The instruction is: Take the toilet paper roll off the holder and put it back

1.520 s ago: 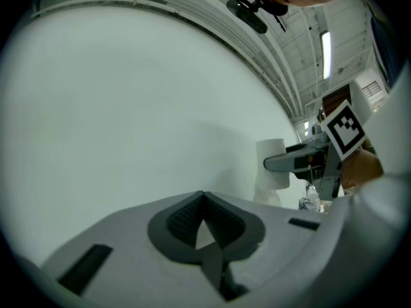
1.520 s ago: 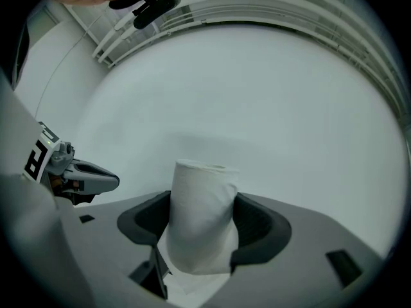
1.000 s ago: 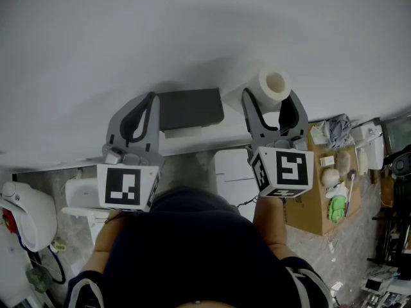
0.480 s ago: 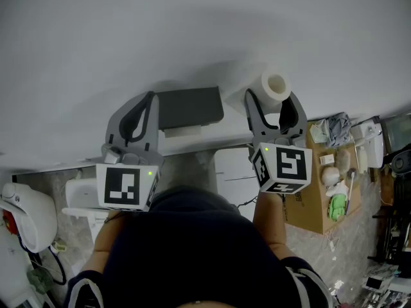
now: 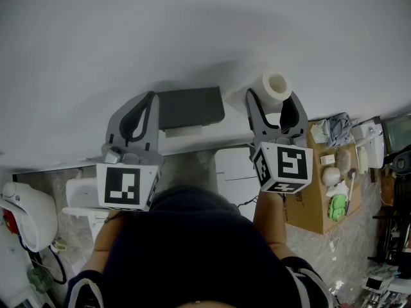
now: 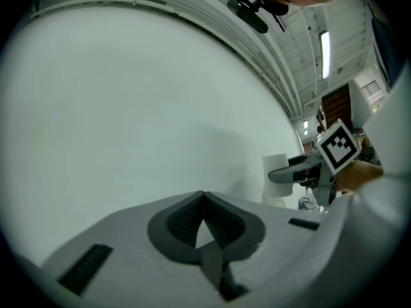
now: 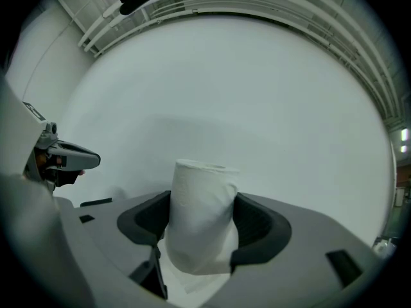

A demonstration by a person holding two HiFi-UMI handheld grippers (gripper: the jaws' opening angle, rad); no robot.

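White wall [image 5: 192,31]; right gripper [image 5: 270,99] jaws tight on toilet paper roll [image 5: 273,84], left gripper [image 5: 151,99] jaws together.

ahead: wall [image 5: 192,31] blocks | left of roll [image 5: 273,85]: holder [image 5: 191,106] juts out | right of roll: free room

In the head view, the holder [image 5: 191,108] has its left edge behind the left gripper [image 5: 152,97], and whether it has a spindle cannot be told. Just right of the holder, the right gripper [image 5: 271,95] hides the lower part of the toilet paper roll [image 5: 263,86]. Farther right of the holder, the items on the cardboard box [image 5: 302,205] are too small to name.
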